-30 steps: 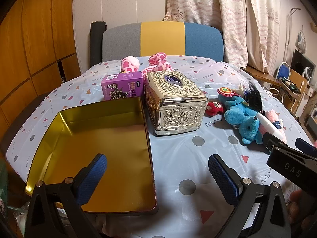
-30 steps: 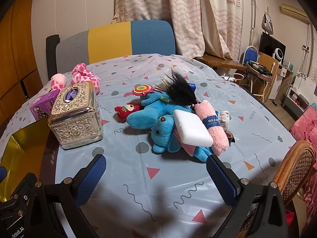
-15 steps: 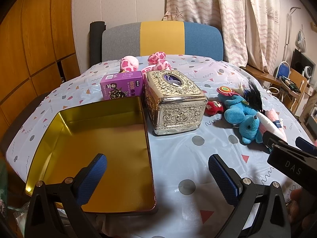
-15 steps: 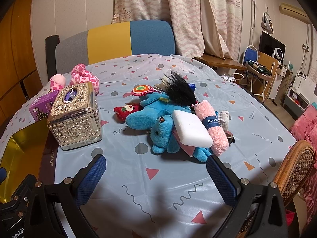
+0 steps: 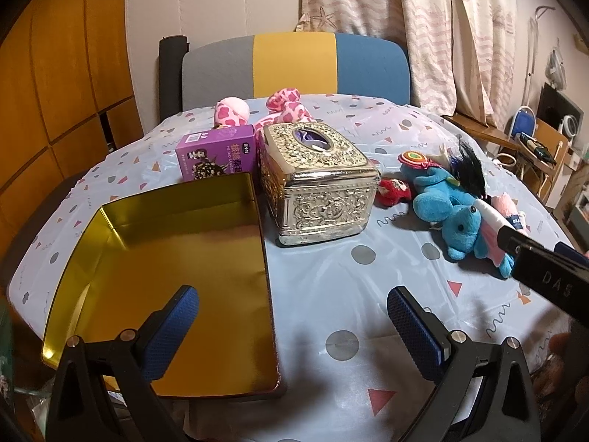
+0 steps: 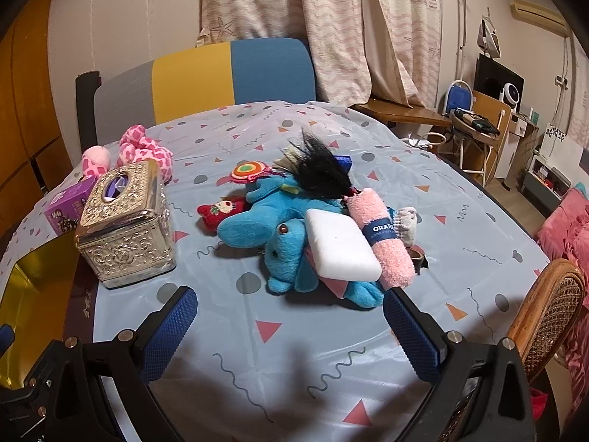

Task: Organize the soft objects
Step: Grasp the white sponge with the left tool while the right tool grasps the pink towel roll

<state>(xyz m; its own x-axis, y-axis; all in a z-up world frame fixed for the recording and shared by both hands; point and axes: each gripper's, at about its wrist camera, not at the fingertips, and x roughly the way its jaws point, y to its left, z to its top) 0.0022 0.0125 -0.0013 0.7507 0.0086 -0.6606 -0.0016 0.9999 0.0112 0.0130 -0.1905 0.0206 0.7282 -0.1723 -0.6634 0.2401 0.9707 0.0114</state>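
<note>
Hiding the blue plush (image 6: 265,221) partly, white sponge (image 6: 340,245) atop, both grippers' jaws apart, empty.

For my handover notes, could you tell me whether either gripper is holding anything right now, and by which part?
Nothing is held. The left gripper and right gripper are both open and empty above the table.
</note>
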